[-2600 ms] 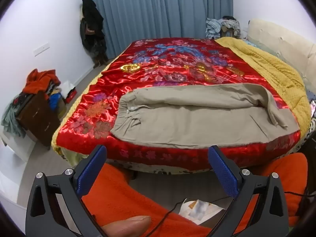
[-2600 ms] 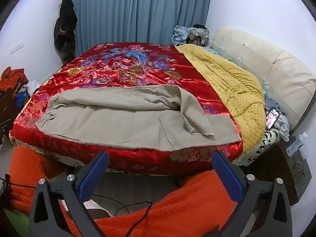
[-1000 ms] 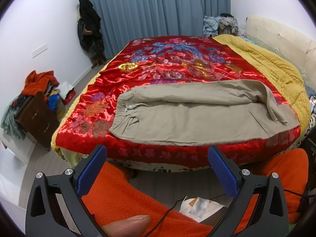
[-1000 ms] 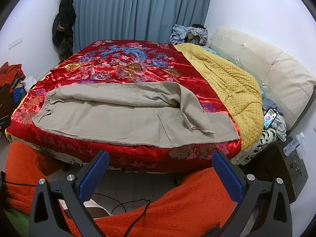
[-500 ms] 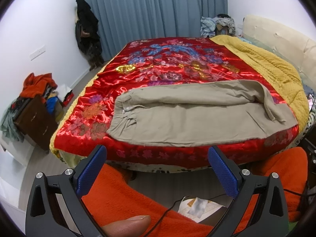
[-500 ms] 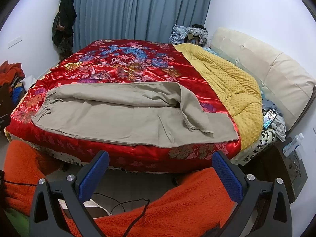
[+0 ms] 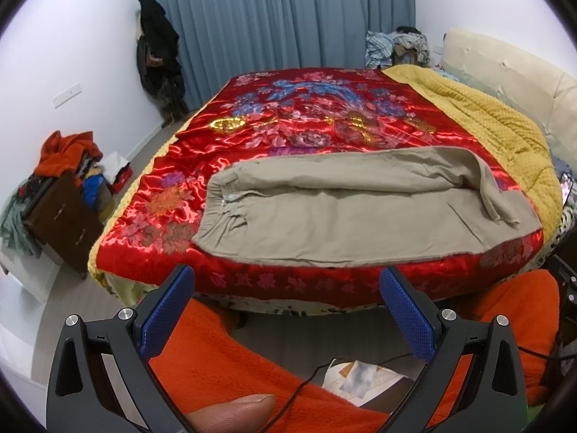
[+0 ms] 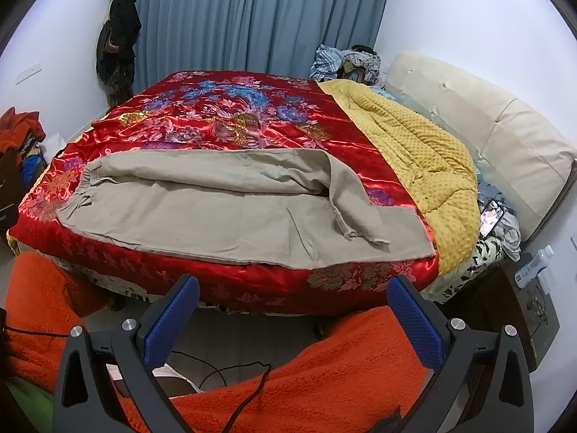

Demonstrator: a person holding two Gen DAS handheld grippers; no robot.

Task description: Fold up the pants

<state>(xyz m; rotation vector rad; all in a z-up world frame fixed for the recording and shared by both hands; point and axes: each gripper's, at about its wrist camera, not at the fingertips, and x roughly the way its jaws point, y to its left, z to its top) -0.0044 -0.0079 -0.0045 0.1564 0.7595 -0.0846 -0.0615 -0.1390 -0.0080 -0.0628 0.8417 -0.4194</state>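
Beige pants (image 7: 346,216) lie across the near edge of a bed with a red floral satin cover (image 7: 310,115). The waistband is at the left. One leg is folded over the other, and its cuff end flops down at the right (image 8: 357,223). The pants also show in the right wrist view (image 8: 216,209). My left gripper (image 7: 286,281) is open and empty, held back from the bed, below its near edge. My right gripper (image 8: 292,292) is also open and empty, back from the bed edge.
A yellow quilt (image 8: 414,151) lies along the bed's right side by a cream headboard (image 8: 487,126). A phone (image 8: 490,218) rests at the bed's right edge. A brown cabinet piled with clothes (image 7: 61,209) stands at the left. Orange-clad legs (image 8: 324,371) and cables lie below the grippers.
Both views have shifted slightly, with the bed sitting a little nearer and lower. The pants have not moved and both grippers stay open.
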